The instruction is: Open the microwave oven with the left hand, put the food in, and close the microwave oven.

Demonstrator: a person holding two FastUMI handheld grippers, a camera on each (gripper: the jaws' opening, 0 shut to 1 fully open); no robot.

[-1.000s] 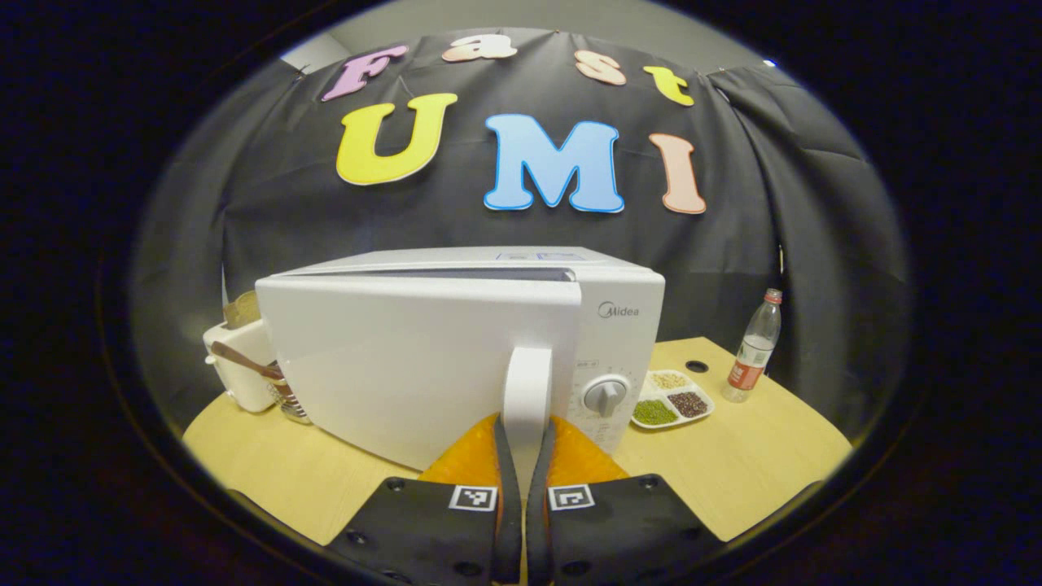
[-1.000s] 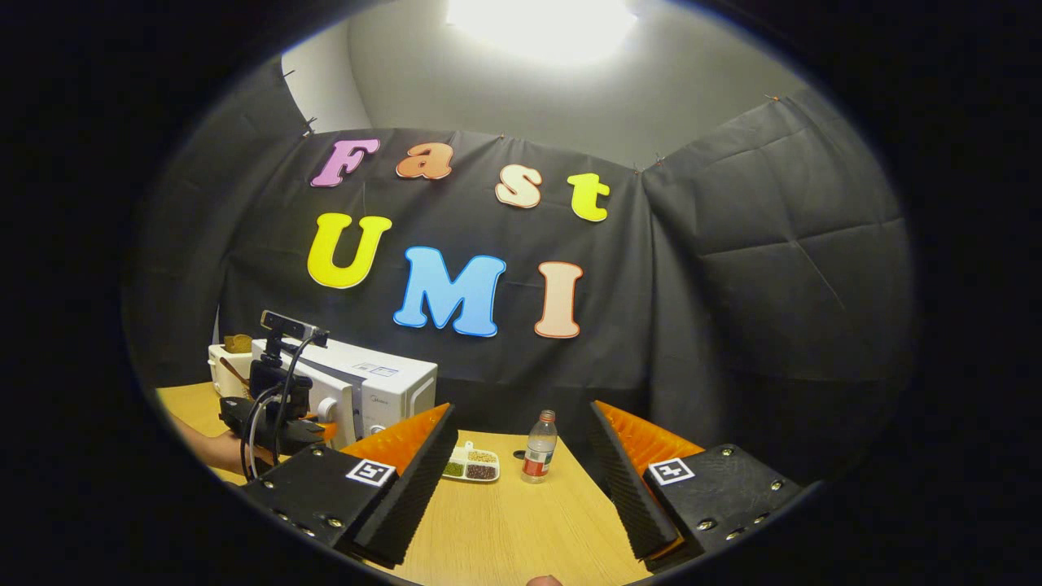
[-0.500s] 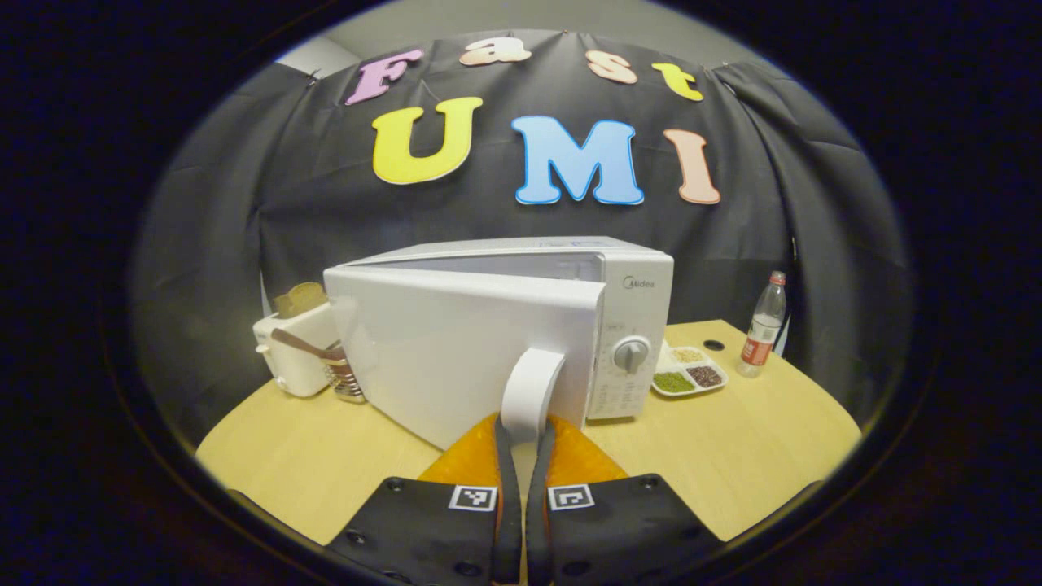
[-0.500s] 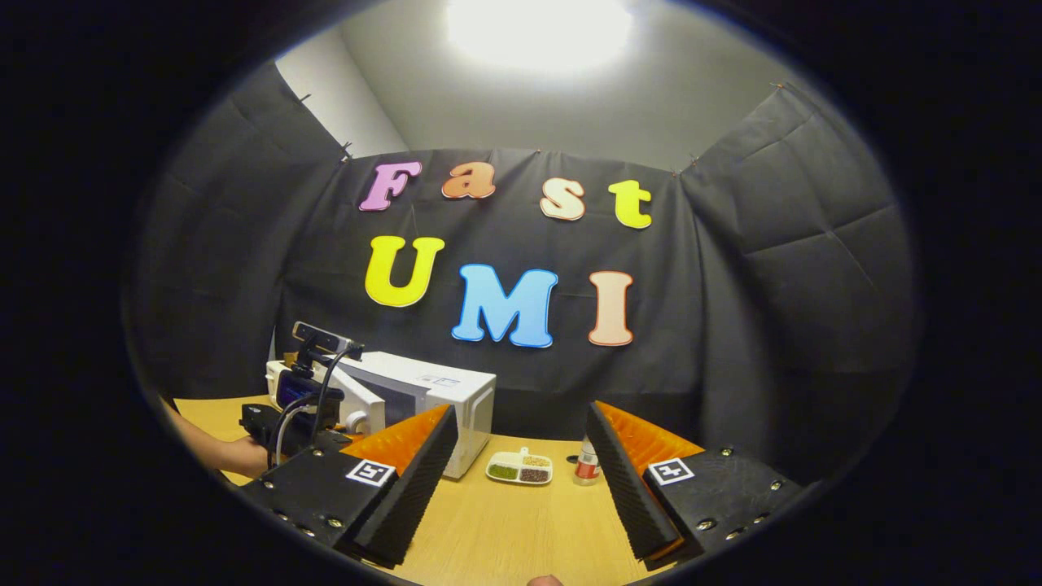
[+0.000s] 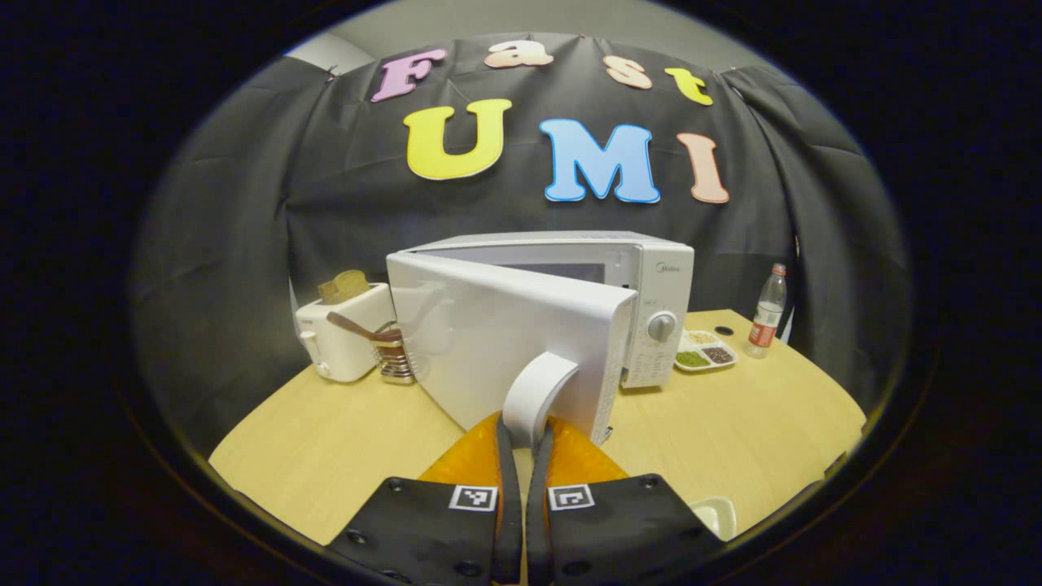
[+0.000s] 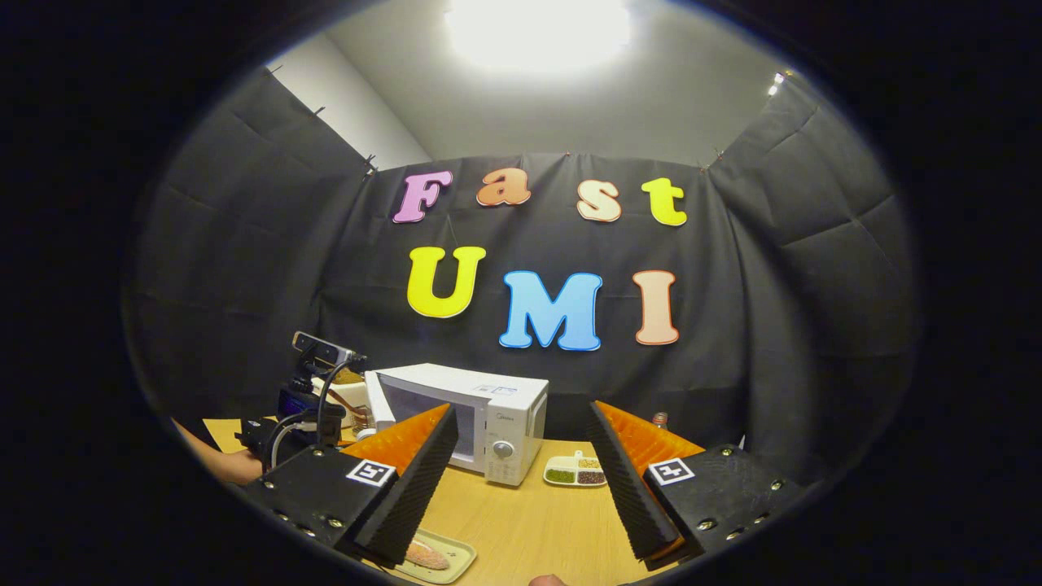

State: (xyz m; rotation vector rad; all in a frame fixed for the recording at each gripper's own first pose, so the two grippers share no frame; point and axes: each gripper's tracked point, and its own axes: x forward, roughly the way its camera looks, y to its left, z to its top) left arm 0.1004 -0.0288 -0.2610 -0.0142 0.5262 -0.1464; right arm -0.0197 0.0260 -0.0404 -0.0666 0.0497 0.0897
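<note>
At surface centre, left claw pinched tight on door handle of microwave, door partly swung out. Rigid hinged panel, likely light; keep hold on the handle's lower end. Right claw spread wide, holding nothing. Food on tray at near edge, looks soft; take it gently by its sides.

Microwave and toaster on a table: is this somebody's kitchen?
Probably a staged kitchen corner in a booth: microwave, toaster and sectioned dish of grains share one wooden table against hung black cloth.
</note>
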